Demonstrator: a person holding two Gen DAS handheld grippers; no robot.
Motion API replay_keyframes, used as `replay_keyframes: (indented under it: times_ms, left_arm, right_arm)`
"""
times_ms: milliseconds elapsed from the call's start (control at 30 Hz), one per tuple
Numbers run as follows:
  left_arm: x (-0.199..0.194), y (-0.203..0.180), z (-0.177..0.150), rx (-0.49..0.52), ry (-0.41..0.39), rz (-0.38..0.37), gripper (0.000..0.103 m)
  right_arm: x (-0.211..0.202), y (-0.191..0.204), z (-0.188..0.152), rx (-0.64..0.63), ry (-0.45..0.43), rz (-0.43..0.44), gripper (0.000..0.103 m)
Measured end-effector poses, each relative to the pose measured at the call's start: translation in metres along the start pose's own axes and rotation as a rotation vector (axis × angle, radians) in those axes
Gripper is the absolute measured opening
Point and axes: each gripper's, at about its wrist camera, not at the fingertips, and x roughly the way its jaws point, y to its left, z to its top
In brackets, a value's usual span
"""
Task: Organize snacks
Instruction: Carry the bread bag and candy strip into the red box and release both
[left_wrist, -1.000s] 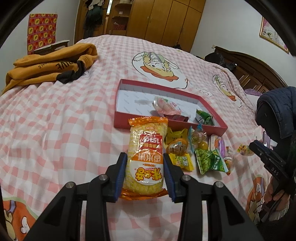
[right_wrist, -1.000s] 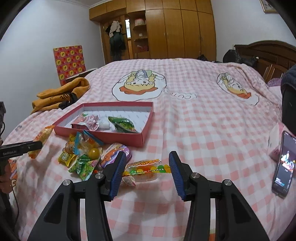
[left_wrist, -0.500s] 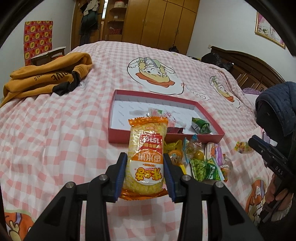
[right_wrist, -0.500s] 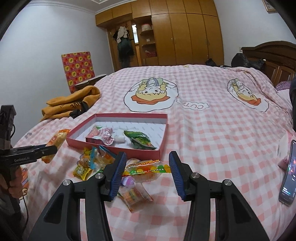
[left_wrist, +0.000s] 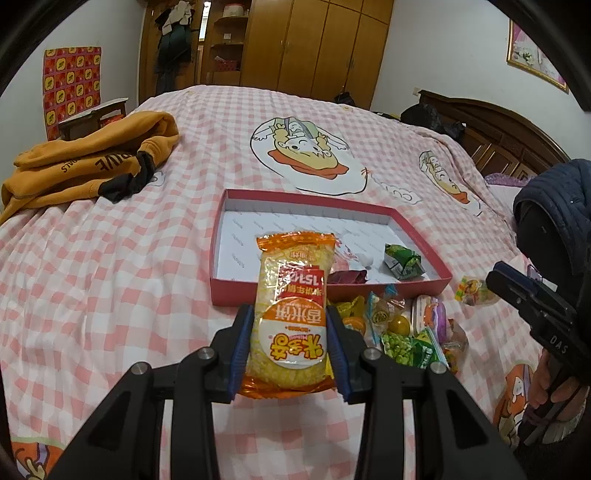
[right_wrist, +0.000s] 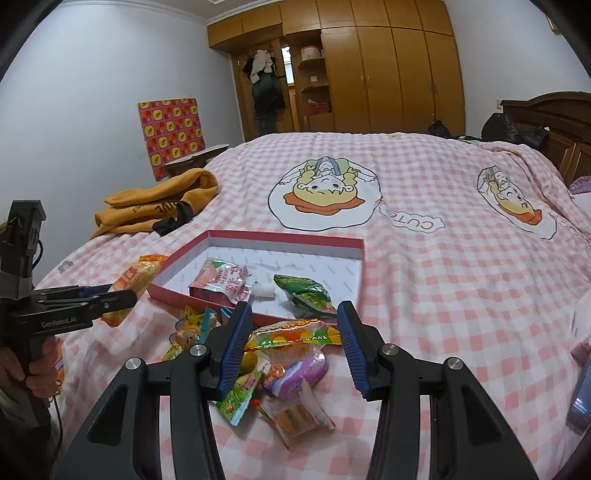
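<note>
A rice-cracker packet (left_wrist: 290, 317) hides part of the red box (left_wrist: 421, 236) and a pink pouch (left_wrist: 341, 258) inside; a phone (right_wrist: 581, 391) is cut off at the right wrist view's edge; print on the loose snack wrappers (left_wrist: 406, 332) is too small to read

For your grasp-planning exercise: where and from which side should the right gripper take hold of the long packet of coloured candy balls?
Grip the candy-ball packet across its narrow width near the middle, coming from above. It looks long and flat, lying crosswise between the open right gripper fingers; its ends are wider apart than the opening.
</note>
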Motion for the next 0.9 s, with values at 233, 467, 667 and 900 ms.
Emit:
replay_keyframes:
  times_ms: [233,467,667,900]
  left_arm:
    - [0.007,-0.002,0.009,0.016,-0.007,-0.001,0.04]
    - [0.016,-0.001,0.014,0.005,-0.005,-0.008,0.04]
    - [0.031,0.001,0.02,0.015,0.012,0.005,0.04]
    - [0.051,-0.006,0.045,0.064,0.01,0.003,0.04]
  right_arm:
    - [0.011,0.009,0.013,-0.023,-0.002,0.018,0.049]
    - [0.031,0.004,0.018,0.016,0.022,0.043,0.049]
    - [0.052,-0.002,0.026,0.053,0.058,0.044,0.049]
    - [0.072,0.006,0.062,0.048,0.04,0.041,0.049]
